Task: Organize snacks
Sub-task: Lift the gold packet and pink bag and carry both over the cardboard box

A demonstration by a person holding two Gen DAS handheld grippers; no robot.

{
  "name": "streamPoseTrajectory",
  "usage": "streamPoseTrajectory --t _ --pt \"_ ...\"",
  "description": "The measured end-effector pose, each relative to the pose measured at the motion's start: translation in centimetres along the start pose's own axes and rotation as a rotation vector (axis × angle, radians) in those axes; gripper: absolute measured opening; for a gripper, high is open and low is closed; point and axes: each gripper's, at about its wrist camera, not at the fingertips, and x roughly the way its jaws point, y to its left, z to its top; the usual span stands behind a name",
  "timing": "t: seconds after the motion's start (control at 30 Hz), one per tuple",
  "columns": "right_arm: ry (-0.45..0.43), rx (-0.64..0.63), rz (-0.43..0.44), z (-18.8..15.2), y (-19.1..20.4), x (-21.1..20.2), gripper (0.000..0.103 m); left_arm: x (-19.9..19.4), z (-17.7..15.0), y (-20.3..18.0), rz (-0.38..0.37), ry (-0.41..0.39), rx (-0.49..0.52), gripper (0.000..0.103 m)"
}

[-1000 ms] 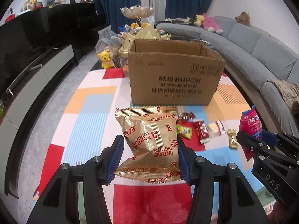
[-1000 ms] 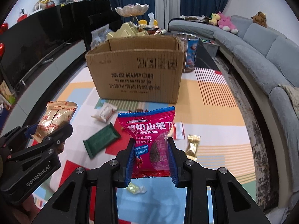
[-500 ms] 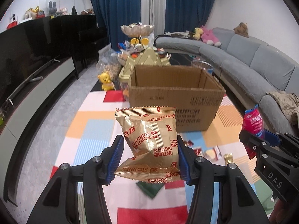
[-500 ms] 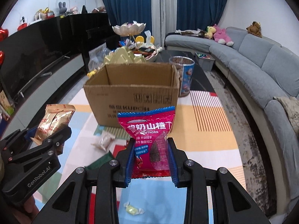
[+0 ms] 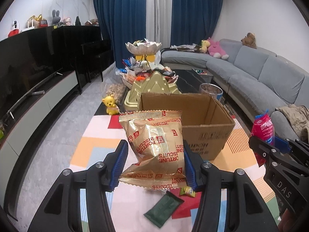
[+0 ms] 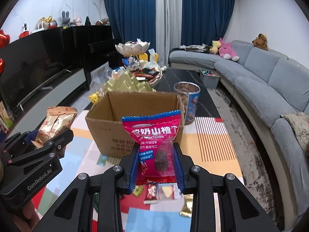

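A colourful play mat (image 5: 92, 147) carries the open cardboard box (image 5: 204, 133), a dark green packet (image 5: 164, 210) and small sweets (image 6: 152, 191).

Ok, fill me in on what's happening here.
A person is sorting snacks with a gripper in each hand. The left gripper is shut on a gold biscuit pack, the right gripper on a pink hawthorn pack. Both are held up in front of the open cardboard box, which looks empty from here. More snacks, such as a green packet, lie on the mat.
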Motion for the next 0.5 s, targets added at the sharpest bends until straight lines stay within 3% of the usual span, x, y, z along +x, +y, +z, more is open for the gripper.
streamPoseTrajectory --t 0.5 --pt "-0.073 0.005 -0.005 4.4 0.7 1.4 0.033 2.3 4.3 0.8 -0.006 -0.053 0.006 0.054"
